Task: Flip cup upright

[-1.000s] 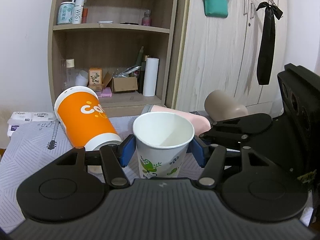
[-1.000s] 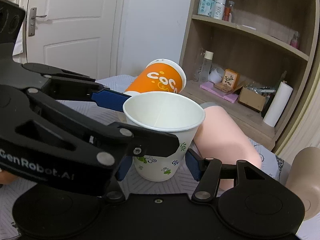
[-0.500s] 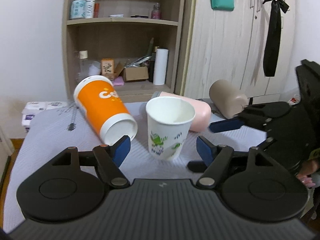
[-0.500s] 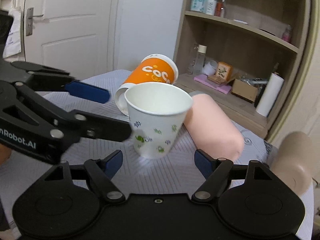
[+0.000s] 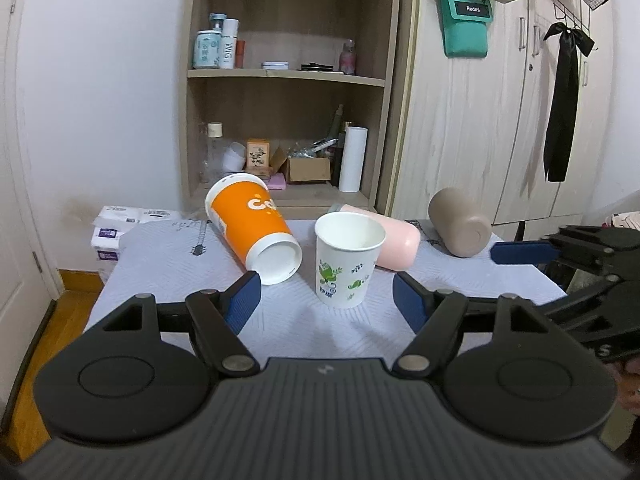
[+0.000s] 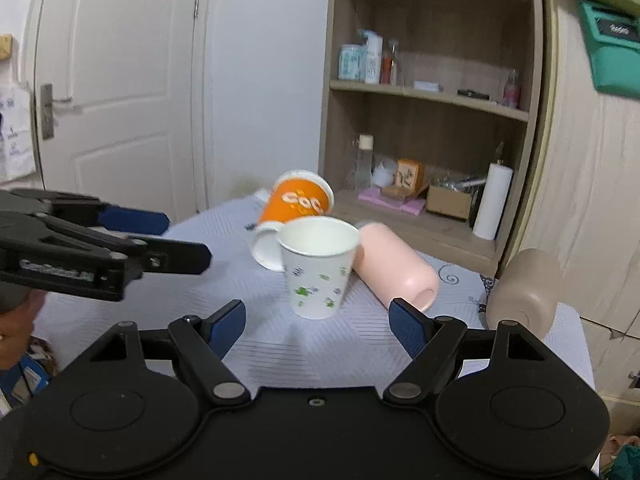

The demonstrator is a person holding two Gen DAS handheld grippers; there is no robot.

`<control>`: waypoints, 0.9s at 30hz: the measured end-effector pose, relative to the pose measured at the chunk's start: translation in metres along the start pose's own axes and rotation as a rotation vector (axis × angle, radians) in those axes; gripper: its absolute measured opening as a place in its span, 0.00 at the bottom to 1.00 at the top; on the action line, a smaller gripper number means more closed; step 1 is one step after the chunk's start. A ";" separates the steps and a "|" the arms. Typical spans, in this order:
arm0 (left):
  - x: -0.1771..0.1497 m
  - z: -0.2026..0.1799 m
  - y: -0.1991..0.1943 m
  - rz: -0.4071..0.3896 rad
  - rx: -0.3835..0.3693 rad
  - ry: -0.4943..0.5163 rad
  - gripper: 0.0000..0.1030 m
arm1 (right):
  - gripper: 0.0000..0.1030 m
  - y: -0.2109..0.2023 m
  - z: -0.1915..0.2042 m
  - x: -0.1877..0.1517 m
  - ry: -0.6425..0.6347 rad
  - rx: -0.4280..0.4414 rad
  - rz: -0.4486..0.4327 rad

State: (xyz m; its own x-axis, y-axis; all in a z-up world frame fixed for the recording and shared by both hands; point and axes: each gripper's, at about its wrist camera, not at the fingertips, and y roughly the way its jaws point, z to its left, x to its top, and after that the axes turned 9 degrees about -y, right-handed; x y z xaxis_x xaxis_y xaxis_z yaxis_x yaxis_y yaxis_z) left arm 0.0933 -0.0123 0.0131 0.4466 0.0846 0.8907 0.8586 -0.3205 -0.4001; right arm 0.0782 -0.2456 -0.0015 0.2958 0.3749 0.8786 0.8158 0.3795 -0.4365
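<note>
The white paper cup (image 5: 347,265) with green leaf print is standing upright, mouth up, on the grey-clothed counter (image 5: 168,252). It is sitting between an orange cup (image 5: 253,232) lying on its side at the left and a pink tumbler (image 5: 390,241) lying on its side just behind it. The pink tumbler appears to be touching the paper cup's rim in the right wrist view, though contact cannot be confirmed. A tan tumbler (image 5: 460,222) is lying on its side well apart, toward the right.

The left claw (image 5: 326,300) is hovering in front of the paper cup with its fingers spread wide, gripping nothing. The right claw (image 6: 316,320) is likewise standing wide and empty, apart from the cup. Each claw is appearing at the edge of the other's view.

Judged from its standing position, the flip of the paper cup appears complete; three vessels are lying on their sides.

Handling notes, as estimates:
- Paper cup: light, thin-walled and easily crushed. Take hold at mid-wall with gentle closing force, keeping clear of the rim, which will deform.
- Orange cup: probably light paper too, and free to roll. Grip across the body near the middle.
- Pink and tan tumblers: apparently rigid, smooth and heavier. These are likely to slip, so a firm grip across the barrel is advised.
</note>
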 end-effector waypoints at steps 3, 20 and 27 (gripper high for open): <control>-0.001 -0.003 -0.012 -0.006 0.017 0.009 0.70 | 0.80 -0.018 0.009 -0.002 0.000 -0.017 -0.024; -0.012 -0.005 -0.045 -0.004 0.060 -0.019 0.75 | 0.82 -0.067 0.030 -0.011 0.079 -0.139 -0.013; -0.016 -0.009 -0.056 -0.028 0.081 -0.011 0.85 | 0.82 -0.075 0.035 -0.018 0.099 -0.196 -0.010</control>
State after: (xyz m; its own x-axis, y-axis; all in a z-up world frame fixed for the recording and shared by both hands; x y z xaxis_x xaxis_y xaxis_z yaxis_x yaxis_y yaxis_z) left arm 0.0358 -0.0043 0.0238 0.4243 0.1033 0.8996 0.8882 -0.2409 -0.3912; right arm -0.0055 -0.2515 0.0084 0.3271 0.2834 0.9015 0.8969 0.2073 -0.3906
